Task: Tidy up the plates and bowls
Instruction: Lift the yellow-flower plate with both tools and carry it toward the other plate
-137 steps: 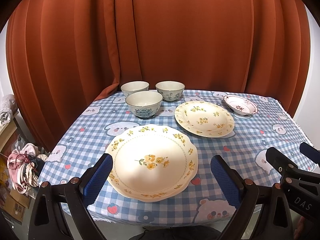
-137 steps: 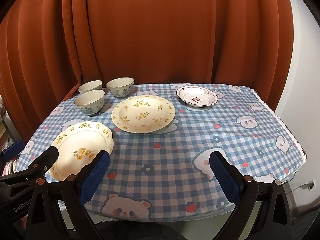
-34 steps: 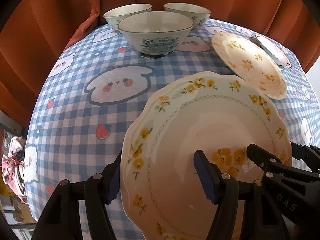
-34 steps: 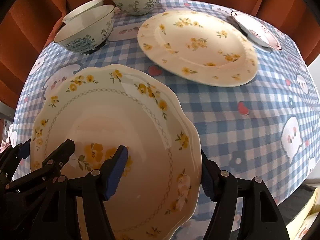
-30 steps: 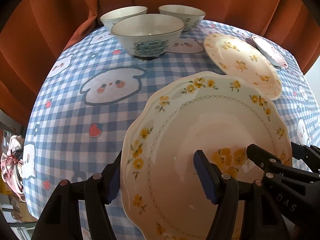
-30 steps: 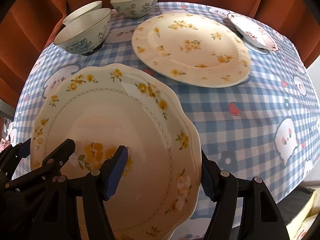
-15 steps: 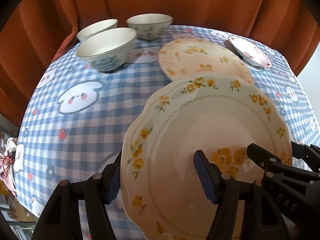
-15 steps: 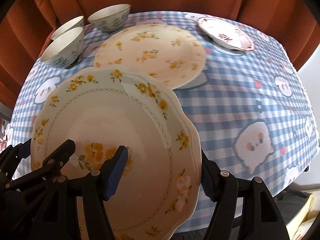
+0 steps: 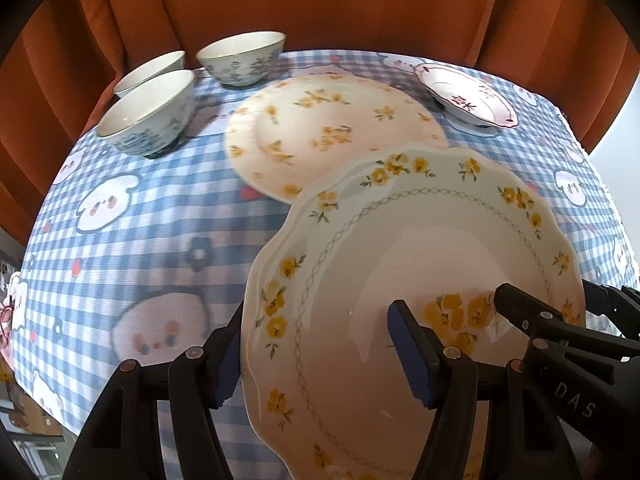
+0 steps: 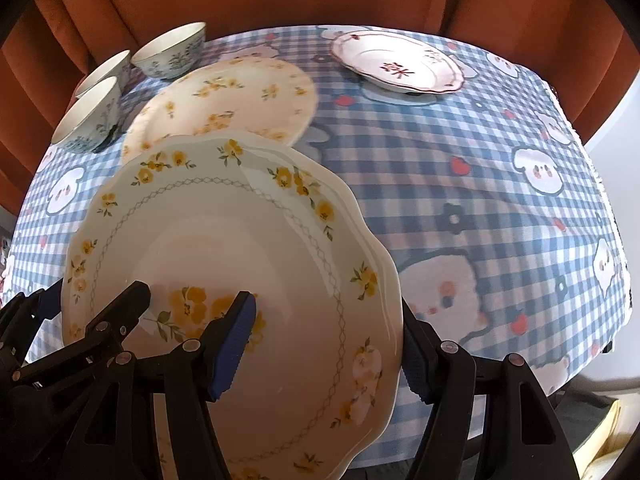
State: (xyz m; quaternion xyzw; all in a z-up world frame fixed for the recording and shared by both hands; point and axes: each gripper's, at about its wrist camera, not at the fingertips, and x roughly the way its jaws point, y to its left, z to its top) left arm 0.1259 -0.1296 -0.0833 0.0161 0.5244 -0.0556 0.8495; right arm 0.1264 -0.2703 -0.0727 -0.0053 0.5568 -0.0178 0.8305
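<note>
A scalloped white plate with yellow flowers (image 9: 420, 240) (image 10: 224, 248) hangs tilted above the table, carried from both sides. My left gripper (image 9: 320, 360) is shut on its left rim and my right gripper (image 10: 324, 352) on its right rim, each with one blue pad inside the plate and one outside. Its far rim overlaps a flat yellow-flowered plate (image 9: 320, 128) (image 10: 232, 96) lying on the cloth behind it. Three bowls (image 9: 148, 116) (image 10: 90, 116) stand at the back left. A small pink-patterned dish (image 9: 464, 94) (image 10: 396, 64) sits at the back right.
A blue checked tablecloth (image 9: 140, 208) (image 10: 480, 184) with cartoon faces covers the table. An orange curtain (image 9: 320, 4) hangs close behind it. The table's right edge (image 10: 612, 240) drops off toward the floor.
Both grippers have carried the scalloped plate to the right across the table. The bowls slid left in view, and the plate's far rim now overlaps the flat plate.
</note>
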